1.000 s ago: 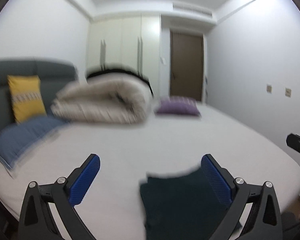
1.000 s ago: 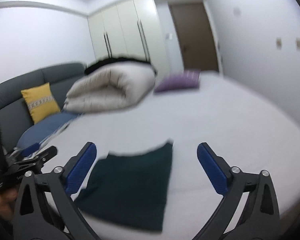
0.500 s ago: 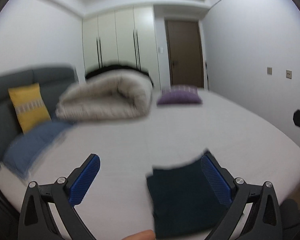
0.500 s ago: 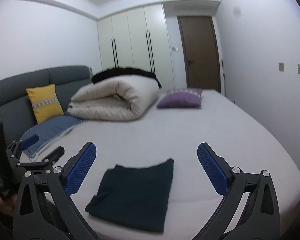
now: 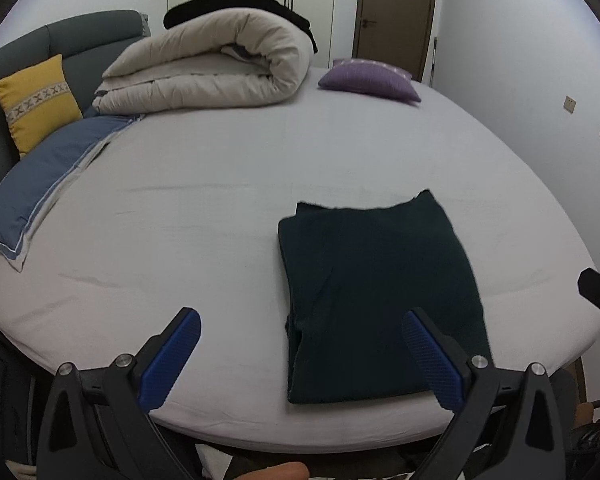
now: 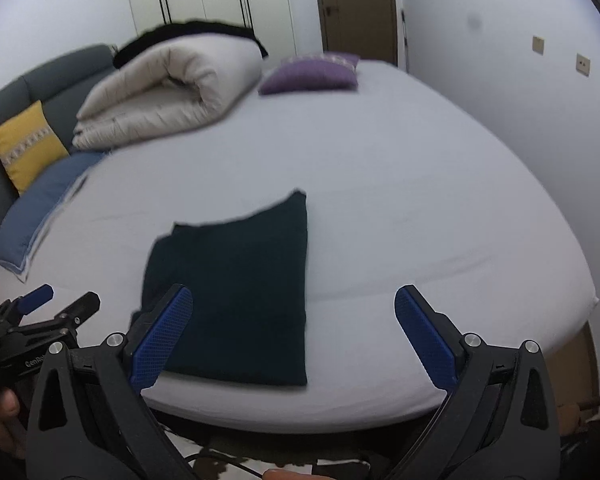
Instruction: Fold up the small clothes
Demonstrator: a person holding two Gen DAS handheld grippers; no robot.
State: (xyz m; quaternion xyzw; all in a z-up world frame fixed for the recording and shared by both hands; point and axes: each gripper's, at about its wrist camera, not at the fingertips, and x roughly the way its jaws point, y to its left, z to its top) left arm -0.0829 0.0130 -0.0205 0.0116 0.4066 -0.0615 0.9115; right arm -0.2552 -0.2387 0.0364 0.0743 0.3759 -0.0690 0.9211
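Note:
A dark green folded garment (image 5: 376, 292) (image 6: 235, 296) lies flat as a rectangle near the front edge of the white bed (image 5: 203, 208) (image 6: 412, 216). My left gripper (image 5: 300, 332) hovers open over the bed's front edge, its right finger above the garment's near right corner. Wide open too, my right gripper (image 6: 293, 312) hangs above the front edge, with its left finger over the garment's near left corner. Neither holds anything. Part of the left gripper (image 6: 39, 312) shows at the left in the right wrist view.
A rolled beige duvet (image 5: 215, 68) and a purple cushion (image 5: 370, 79) lie at the far end of the bed. A blue pillow (image 5: 47, 176) and a yellow cushion (image 5: 35, 100) rest against the grey headboard (image 5: 79, 36) on the left. Wall at right.
Both cameras have tilted downward and drawn closer, so the garment fills more of each view. The garment itself lies as before and both grippers stay open.

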